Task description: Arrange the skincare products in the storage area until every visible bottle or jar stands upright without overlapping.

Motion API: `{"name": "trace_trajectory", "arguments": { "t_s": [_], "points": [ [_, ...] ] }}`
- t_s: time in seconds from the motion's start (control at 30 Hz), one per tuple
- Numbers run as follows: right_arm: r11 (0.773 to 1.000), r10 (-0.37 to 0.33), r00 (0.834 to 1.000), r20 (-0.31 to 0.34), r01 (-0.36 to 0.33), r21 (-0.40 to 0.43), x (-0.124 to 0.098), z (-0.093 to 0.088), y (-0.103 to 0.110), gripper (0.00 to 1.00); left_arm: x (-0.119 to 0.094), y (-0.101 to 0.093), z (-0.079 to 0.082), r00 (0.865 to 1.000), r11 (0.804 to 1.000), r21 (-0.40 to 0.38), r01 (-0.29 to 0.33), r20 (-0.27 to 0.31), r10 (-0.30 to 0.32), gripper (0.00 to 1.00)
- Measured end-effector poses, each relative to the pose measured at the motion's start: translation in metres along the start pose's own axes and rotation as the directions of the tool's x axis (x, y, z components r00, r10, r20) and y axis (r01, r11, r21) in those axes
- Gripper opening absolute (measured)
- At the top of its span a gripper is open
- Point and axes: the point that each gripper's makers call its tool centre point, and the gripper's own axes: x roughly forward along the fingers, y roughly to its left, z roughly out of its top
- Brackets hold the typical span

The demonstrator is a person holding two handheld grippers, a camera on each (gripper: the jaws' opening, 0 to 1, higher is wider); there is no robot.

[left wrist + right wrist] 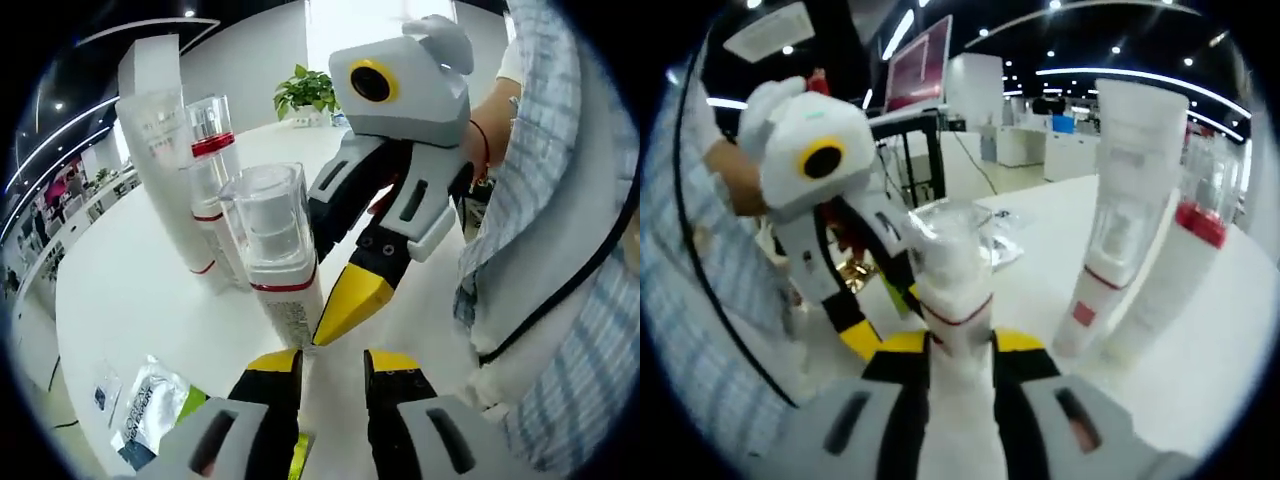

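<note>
Three skincare containers stand upright near the counter (120,290) middle: a tall white tube (165,150), a red-banded bottle (212,160), and a clear-capped pump bottle (275,250), close but not overlapping. Right gripper (958,345) jaws clamp the pump bottle; left gripper (333,365) jaws hang open, empty. Sachets (150,400) lie flat at the counter's near edge. Release apparently remains. Labels unreadable.

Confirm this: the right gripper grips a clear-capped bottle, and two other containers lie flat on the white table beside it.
Not flat. In the right gripper view the tube and red-banded bottle stand upright on the table. The right gripper does grip the clear-capped bottle.
</note>
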Motion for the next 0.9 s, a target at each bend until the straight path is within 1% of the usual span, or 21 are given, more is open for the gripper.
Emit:
{"name": "trace_trajectory", "arguments": {
  "t_s": [0.17,0.4,0.7,0.73,0.9],
  "points": [
    [1.0,-0.012,1.0,0.003,0.012,-0.009,-0.001,0.0,-0.001,0.22,-0.001,-0.001,0.002,1.0,1.0,-0.001,-0.006,0.008,0.006,0.25],
    [0.999,-0.036,0.999,0.01,0.036,0.002,-0.007,-0.004,-0.01,0.22,-0.001,0.0,-0.001,1.0,1.0,-0.007,-0.018,-0.002,0.018,0.25],
    [0.996,-0.082,0.996,0.024,0.082,0.028,-0.019,-0.009,-0.028,0.22,-0.003,0.003,-0.004,0.999,0.999,-0.019,-0.031,-0.007,0.031,0.25],
    [0.995,-0.096,0.995,0.025,0.095,0.038,-0.022,-0.01,-0.033,0.22,-0.003,0.004,-0.005,0.999,0.999,-0.022,-0.035,-0.009,0.035,0.25],
    [0.989,-0.138,0.99,0.03,0.136,0.056,-0.03,-0.015,-0.047,0.22,-0.004,0.006,-0.007,0.999,0.999,-0.027,-0.04,-0.013,0.04,0.25]
  ]
}}
